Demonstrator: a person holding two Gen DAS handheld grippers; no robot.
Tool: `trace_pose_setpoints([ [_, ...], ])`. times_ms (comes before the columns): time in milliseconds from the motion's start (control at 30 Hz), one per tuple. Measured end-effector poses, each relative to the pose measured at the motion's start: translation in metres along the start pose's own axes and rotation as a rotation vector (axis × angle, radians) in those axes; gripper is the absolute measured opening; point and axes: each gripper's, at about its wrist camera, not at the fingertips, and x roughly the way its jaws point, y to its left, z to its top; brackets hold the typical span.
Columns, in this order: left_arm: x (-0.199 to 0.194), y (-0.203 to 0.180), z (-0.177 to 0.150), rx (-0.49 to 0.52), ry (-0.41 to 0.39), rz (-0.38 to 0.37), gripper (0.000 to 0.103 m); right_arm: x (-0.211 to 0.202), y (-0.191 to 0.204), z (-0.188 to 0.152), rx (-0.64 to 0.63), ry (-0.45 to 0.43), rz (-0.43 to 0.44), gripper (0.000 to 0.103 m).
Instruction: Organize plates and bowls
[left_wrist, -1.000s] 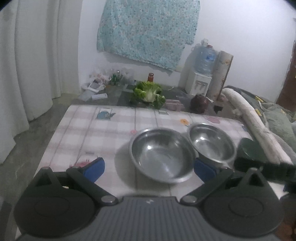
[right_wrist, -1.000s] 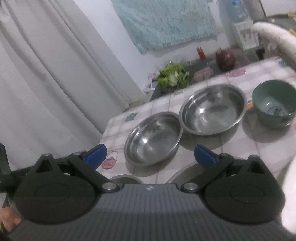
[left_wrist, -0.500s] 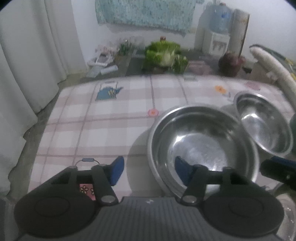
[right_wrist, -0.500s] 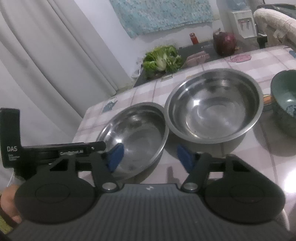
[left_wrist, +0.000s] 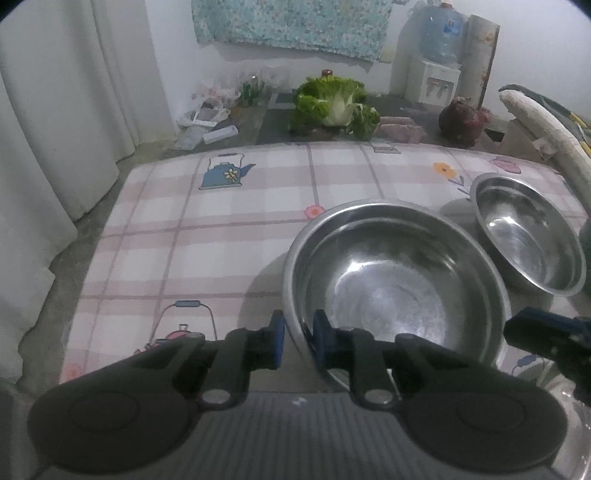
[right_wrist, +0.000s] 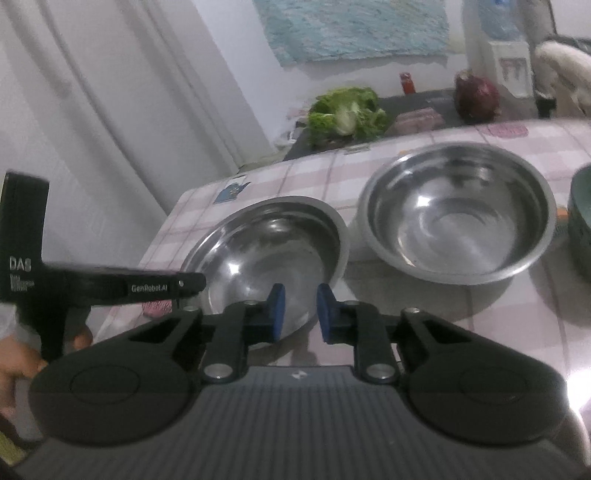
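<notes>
A large steel bowl (left_wrist: 395, 284) sits on the checked tablecloth (left_wrist: 221, 229); it also shows in the right wrist view (right_wrist: 266, 258). My left gripper (left_wrist: 298, 341) is shut on its near-left rim, one pad outside and one inside. A second steel bowl (left_wrist: 532, 236) stands to its right, also in the right wrist view (right_wrist: 458, 214). My right gripper (right_wrist: 299, 314) has narrowed over the large bowl's near rim, a gap between the pads; whether it grips the rim is unclear. A green ceramic bowl (right_wrist: 581, 229) is at the right edge.
Beyond the table's far edge lie a head of lettuce (left_wrist: 332, 103), a dark red round object (left_wrist: 461, 122) and a water dispenser (left_wrist: 436, 70). White curtains (left_wrist: 55, 110) hang at the left. A rolled white bundle (left_wrist: 543, 118) lies at the right.
Both grippers moved down and forward to the large steel bowl and closed from wide open. The left one now pinches its rim; the right one narrowed at the near rim.
</notes>
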Motion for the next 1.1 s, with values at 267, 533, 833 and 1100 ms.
trace_pose_setpoints([
  [267,0.007,0.010,0.006,-0.016,0.029,0.001,0.045,0.005,-0.001,0.011,-0.066,0.026,-0.046,0.020],
  [533,0.026,0.011,0.006,-0.054,0.077,-0.029,0.020,0.028,-0.015,0.015,-0.004,0.056,-0.032,0.018],
  [833,0.020,0.010,0.008,-0.045,0.064,-0.034,0.031,0.032,-0.011,0.015,-0.028,0.051,-0.034,0.018],
  [1100,0.024,0.005,0.011,-0.039,0.064,-0.024,0.031,0.039,-0.006,0.016,-0.049,0.059,-0.043,0.019],
])
